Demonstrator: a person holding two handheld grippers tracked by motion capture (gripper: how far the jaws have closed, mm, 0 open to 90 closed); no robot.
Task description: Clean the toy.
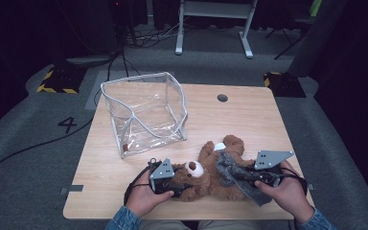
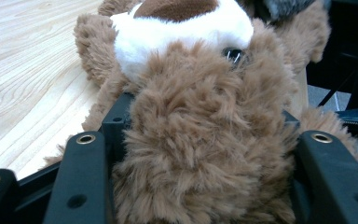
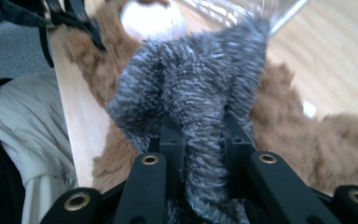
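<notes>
Wooden table (image 1: 249,120), clear zip bag (image 1: 143,111) – open, upright

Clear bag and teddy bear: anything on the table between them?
High view: nothing lies between the clear bag and teddy bear, just bare table.

Wooden table (image 1: 249,120), pale grain, with a round cable hole (image 1: 223,98) near its far edge. Clear plastic bag (image 1: 143,112) with white piping, standing open on the table's far left part. Grey carpeted floor (image 1: 24,143) around the table, marked with a black numeral 4 (image 1: 67,124) at left. Black cables (image 1: 38,143) trailing across the floor at left. Yellow-and-black hazard tape (image 1: 57,81) on the floor at far left and far right. White desk frame (image 1: 215,24) standing beyond the table, against a dark background.
</notes>
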